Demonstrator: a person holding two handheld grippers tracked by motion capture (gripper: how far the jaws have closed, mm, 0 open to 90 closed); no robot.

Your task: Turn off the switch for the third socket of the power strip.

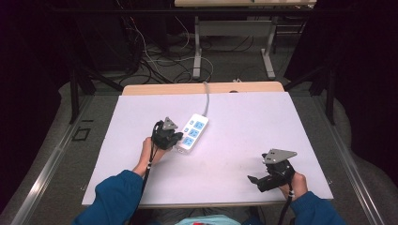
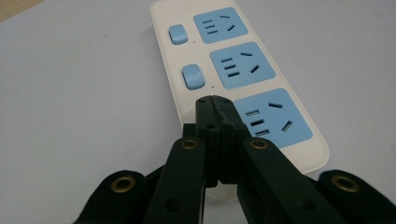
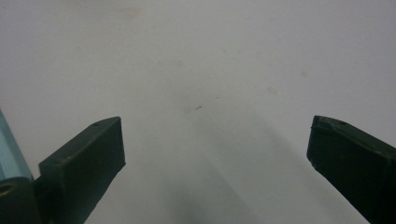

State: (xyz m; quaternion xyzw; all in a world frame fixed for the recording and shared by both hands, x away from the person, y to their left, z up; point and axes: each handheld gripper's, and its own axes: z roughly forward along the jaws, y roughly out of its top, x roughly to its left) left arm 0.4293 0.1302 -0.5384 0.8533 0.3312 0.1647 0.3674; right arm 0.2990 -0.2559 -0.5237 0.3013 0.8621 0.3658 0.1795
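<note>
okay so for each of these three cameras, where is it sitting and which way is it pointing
High view: above the person's side, facing forward and down on the white table; forearms, left gripper, right gripper.
Left gripper view: on the left gripper, looking along its closed jaws over the power strip.
Right gripper view: on the right gripper, jaws wide apart, facing bare table.
Shared: the power strip shows in the high and left gripper views.

We see a table with a light wooden edge showing at its far side, covered by a white sheet. On the sheet lies a white power strip with three blue sockets, left of centre, its grey cord running away over the far edge.
</note>
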